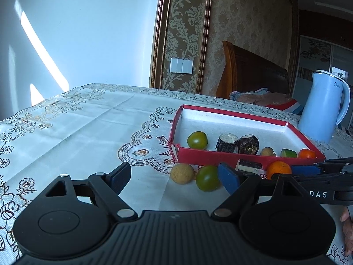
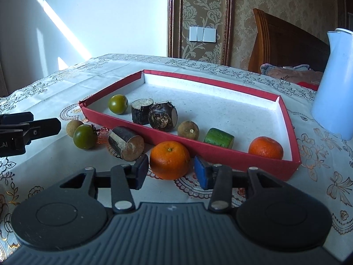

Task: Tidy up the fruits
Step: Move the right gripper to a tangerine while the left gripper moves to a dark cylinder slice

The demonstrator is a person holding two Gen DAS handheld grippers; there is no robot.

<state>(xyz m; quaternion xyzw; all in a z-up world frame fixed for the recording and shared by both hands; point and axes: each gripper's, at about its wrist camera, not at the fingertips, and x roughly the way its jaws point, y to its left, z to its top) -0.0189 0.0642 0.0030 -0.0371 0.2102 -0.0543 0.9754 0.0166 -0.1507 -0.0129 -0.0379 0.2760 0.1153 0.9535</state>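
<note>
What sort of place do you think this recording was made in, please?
Probably a bedroom at home: a wooden headboard with bedding behind the table, patterned wallpaper with a light switch, and a lace tablecloth.

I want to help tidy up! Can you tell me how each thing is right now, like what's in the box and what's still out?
Red box: open, partly filled.
Orange in the box: inside.
Orange outside the box: on the tablecloth, between the right gripper fingers; contact unclear.
Green tomato outside the box: on the tablecloth.
Left gripper: open, empty.
Kettle: upright.
</note>
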